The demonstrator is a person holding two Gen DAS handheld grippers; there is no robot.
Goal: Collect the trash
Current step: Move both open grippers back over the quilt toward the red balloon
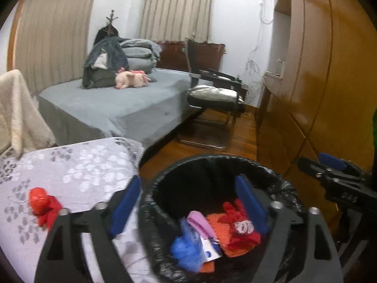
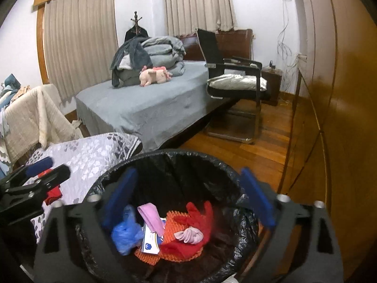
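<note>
Home bedroom: bed with grey sheet, folded quilts, plush pig; curtained windows, wooden wardrobe, wood floor, coat rack, black chair beside bed.

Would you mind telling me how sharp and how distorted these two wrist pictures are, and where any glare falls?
Left wrist view: soft with motion blur, worst on the blue bag in the bin; fisheye bends the wardrobe, which carries a broad sheen; corners vignetted black. Right wrist view: somewhat crisper on the bed and chair, near trash still smeared; the same bowing and the same wardrobe sheen.
</note>
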